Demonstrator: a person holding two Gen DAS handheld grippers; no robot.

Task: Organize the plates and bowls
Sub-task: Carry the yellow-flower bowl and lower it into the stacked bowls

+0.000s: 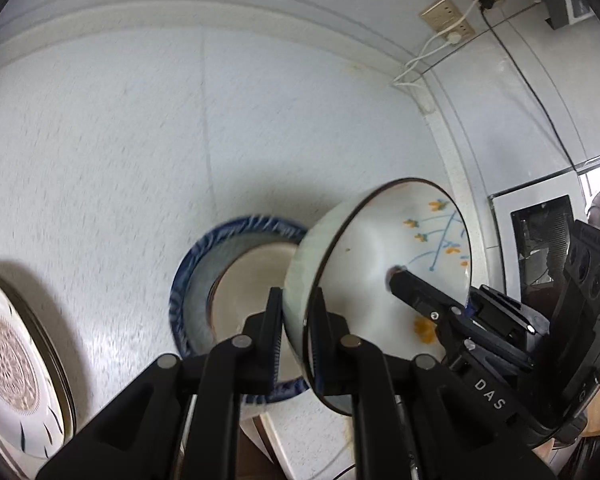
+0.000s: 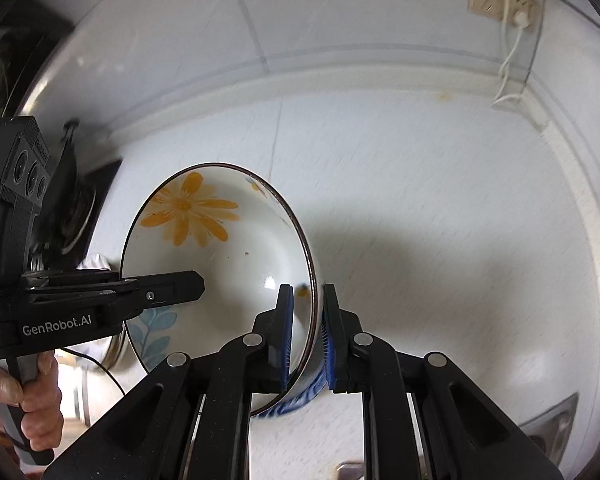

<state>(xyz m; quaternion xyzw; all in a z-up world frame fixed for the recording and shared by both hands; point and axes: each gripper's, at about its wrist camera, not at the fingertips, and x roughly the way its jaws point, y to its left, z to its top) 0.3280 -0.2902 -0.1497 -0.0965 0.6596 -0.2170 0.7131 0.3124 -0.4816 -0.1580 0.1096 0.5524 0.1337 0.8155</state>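
Note:
A white bowl with orange flowers [image 1: 380, 264] [image 2: 220, 248] hangs tilted above the counter, held by both grippers on opposite sides of its rim. My left gripper [image 1: 298, 332] is shut on the rim, one pad inside and one outside. My right gripper [image 2: 308, 336] is shut on the opposite rim in the same way. Each view shows the other gripper's inner finger [image 1: 420, 296] [image 2: 172, 288] lying inside the bowl. Below the bowl sits a blue-rimmed dish [image 1: 196, 280] [image 2: 296, 400] with a beige dish [image 1: 252, 292] in it.
A patterned plate stack [image 1: 16, 360] lies at the left on the white counter [image 1: 140, 160]. Wall sockets with cables [image 1: 444, 20] [image 2: 500, 0] sit at the back right. A stove [image 2: 76, 208] is at the left, a metal sink corner [image 2: 552, 432] at the lower right. A hand [image 2: 28, 392] holds the left gripper's handle.

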